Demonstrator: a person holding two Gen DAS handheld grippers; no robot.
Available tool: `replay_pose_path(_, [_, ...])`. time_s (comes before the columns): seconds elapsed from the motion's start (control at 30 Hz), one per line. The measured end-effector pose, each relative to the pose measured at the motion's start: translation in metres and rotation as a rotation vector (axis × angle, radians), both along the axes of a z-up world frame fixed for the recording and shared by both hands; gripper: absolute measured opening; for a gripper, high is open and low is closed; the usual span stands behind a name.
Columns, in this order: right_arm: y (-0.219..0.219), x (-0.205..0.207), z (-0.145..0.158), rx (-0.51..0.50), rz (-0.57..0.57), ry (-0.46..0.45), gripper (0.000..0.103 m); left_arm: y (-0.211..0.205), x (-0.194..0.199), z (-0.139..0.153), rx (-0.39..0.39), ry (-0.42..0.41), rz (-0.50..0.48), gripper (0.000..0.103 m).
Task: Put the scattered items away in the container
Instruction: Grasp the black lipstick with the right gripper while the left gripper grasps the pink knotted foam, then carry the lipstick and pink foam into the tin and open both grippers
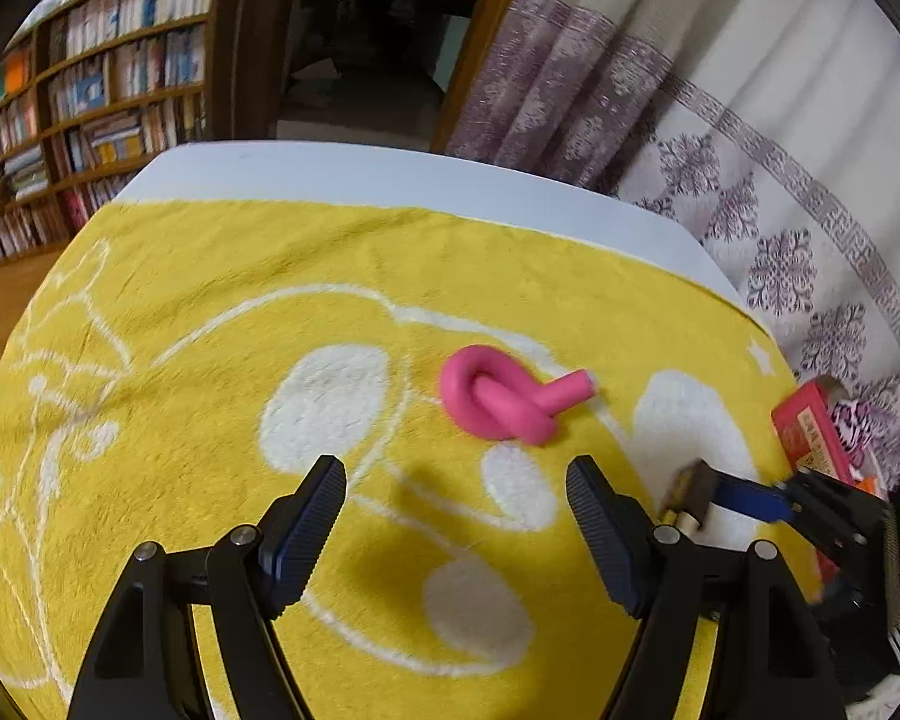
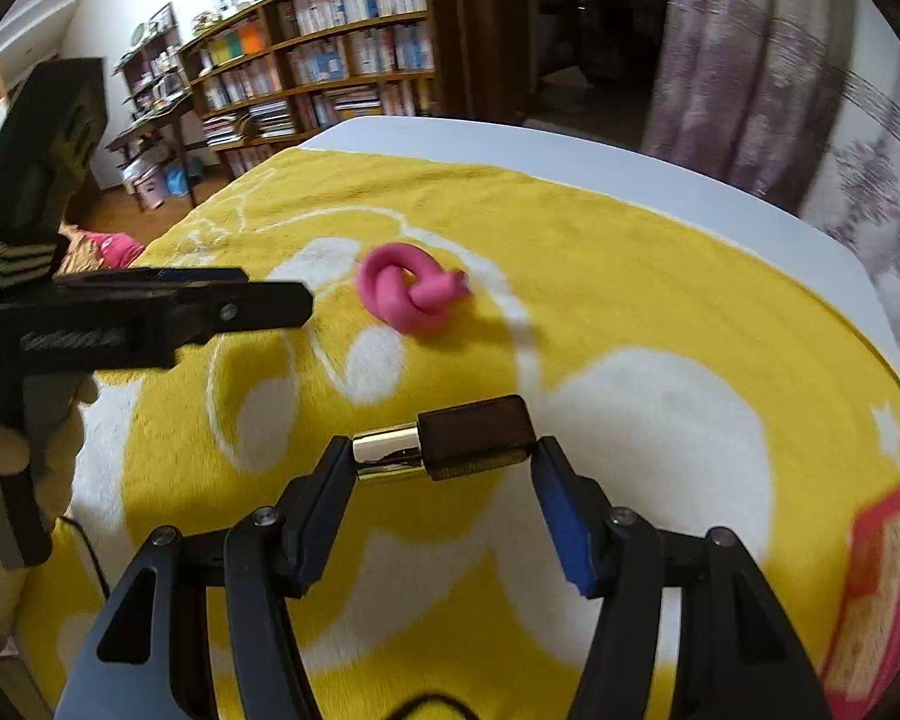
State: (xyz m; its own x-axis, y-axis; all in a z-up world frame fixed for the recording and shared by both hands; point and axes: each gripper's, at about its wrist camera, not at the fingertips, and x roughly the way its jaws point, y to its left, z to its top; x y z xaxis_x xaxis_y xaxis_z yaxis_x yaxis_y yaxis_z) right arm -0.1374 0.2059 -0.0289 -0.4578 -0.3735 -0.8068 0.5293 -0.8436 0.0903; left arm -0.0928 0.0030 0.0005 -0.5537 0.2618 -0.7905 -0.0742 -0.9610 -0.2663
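The right tongs (image 2: 444, 468) are straddling the small brown-and-gold lipstick tube (image 2: 450, 441), spread wide. The left tongs (image 1: 456, 498) are gaping just short of the knotted pink foam tube (image 1: 504, 399).

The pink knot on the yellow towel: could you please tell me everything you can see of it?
The pink knot is a thick, smooth tube, foam or rubber by its look, tied into one loose overhand knot. One stub end sticks out to the side, with a pale cut face. It lies flat on the yellow towel, partly over the white pattern, and casts a soft shadow. Nothing else touches it: the left gripper is open and short of it, and the right gripper is farther off.
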Motion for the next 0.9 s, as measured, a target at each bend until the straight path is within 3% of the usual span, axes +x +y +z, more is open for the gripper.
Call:
replay_pose_path(0.27, [0.029, 0.023, 0.009, -0.034, -0.045, 0.026, 0.064, 0.052, -0.027, -0.004, -0.088, 0.012, -0.084, 0.078])
replay_pose_path(0.43, [0.034, 0.024, 0.01, -0.06, -0.058, 0.033, 0.064, 0.058, -0.047, -0.015, -0.163, 0.003, -0.048, 0.078])
replay_pose_path(0.6, [0.038, 0.022, 0.009, -0.078, -0.075, 0.04, 0.064, 0.044, -0.06, -0.025, -0.125, -0.013, -0.017, 0.077])
replay_pose_path(0.67, [0.041, 0.022, 0.009, -0.085, -0.083, 0.041, 0.064, 0.042, -0.062, -0.03, -0.115, -0.018, -0.021, 0.049])
replay_pose_path(0.9, [0.052, 0.021, 0.021, -0.12, -0.136, 0.076, 0.064, 0.038, -0.05, -0.02, -0.09, 0.015, -0.01, 0.049])
